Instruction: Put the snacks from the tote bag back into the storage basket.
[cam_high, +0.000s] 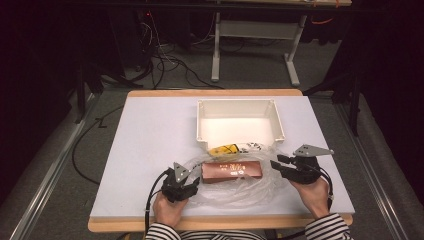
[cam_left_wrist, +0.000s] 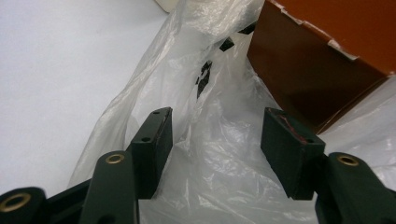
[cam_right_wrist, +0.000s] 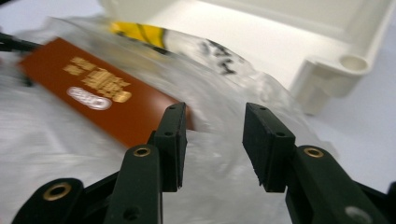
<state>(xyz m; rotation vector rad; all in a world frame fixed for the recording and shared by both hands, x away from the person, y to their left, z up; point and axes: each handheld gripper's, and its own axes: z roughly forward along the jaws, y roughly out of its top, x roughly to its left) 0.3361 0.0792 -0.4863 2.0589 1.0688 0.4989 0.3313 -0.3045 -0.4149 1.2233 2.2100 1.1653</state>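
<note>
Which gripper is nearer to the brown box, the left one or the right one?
Left. The left gripper sits just beside the brown box at its left end; the right gripper is a little off its right end.

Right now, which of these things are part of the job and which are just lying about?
In the job:
- brown box
- clear plastic bag under it
- left gripper, right gripper, both open at the bag

Lying about:
- white tray
- yellow packet
- cables on the floor

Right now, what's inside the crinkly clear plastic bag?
A long brown box with gold print lies in the clear plastic bag. Behind it is a yellow packet, partly covered, so its contents and whatever lies underneath cannot be seen.
</note>
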